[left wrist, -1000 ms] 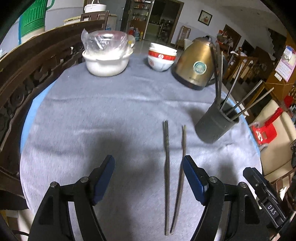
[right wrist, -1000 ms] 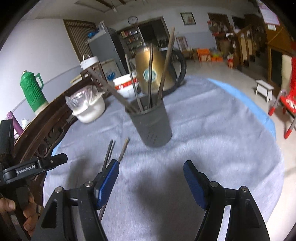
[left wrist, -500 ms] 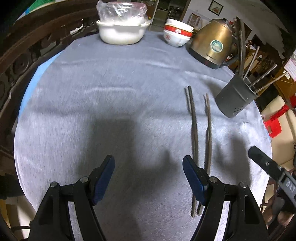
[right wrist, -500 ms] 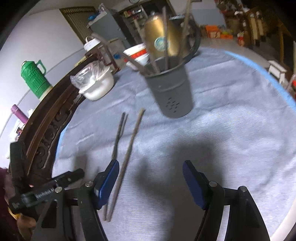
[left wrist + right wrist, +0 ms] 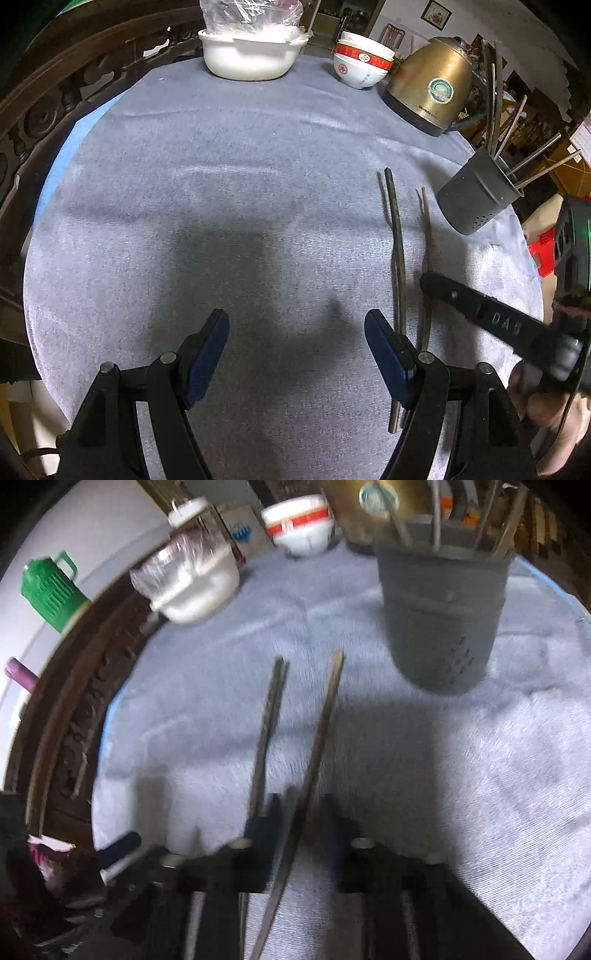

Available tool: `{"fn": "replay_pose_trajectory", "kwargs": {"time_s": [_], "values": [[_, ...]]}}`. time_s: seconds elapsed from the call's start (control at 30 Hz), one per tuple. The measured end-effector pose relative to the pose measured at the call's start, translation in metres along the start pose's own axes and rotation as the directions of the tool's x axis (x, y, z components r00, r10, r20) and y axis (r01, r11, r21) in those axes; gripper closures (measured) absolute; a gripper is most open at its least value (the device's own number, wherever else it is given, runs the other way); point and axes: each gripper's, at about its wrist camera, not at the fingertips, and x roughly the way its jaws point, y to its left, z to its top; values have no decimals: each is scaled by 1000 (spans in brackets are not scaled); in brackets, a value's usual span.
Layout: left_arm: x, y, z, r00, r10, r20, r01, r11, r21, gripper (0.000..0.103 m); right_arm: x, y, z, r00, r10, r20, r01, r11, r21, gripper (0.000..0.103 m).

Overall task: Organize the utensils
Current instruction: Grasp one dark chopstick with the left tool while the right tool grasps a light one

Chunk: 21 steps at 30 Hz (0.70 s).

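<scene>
Chopsticks are what the right gripper (image 5: 297,834) has dropped onto: half a second ago its jaws stood wide above the cloth, now they have narrowed around the right chopstick (image 5: 321,723), apparently pinching it, though blur hides the contact. The left chopstick (image 5: 267,731) lies just outside, flat on the grey tablecloth (image 5: 461,794). The left gripper (image 5: 295,354) hangs wide open, holding nothing. The grey utensil holder (image 5: 441,620) stands near, so a lift into it looks next.
</scene>
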Motion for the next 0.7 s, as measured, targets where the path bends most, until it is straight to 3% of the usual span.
{"fn": "replay_pose_trajectory", "kwargs": {"time_s": [0.13, 0.33, 0.53, 0.57, 0.67, 0.7], "values": [[3, -16, 6, 1000, -11, -11, 11, 999, 33, 27, -6, -4, -7, 999, -24, -26, 23, 998, -63, 96], [8, -51, 17, 999, -30, -14, 31, 995, 93, 27, -21, -31, -15, 998, -48, -44, 45, 997, -69, 97], [35, -77, 27, 996, 35, -84, -23, 990, 139, 29, -24, -48, -16, 999, -9, -46, 8, 1000, -27, 94], [41, -80, 27, 993, 47, -104, -31, 988, 150, 34, -24, -49, -17, 999, -2, -45, 1, 1000, -22, 94], [47, -82, 26, 988, 94, -124, -71, 981, 181, 96, -24, -50, -17, 999, 6, -44, -7, 1000, -27, 94], [47, -81, 26, 988, 81, -133, -58, 983, 174, 97, -24, -51, -17, 999, 6, -44, -7, 1000, -29, 95]]}}
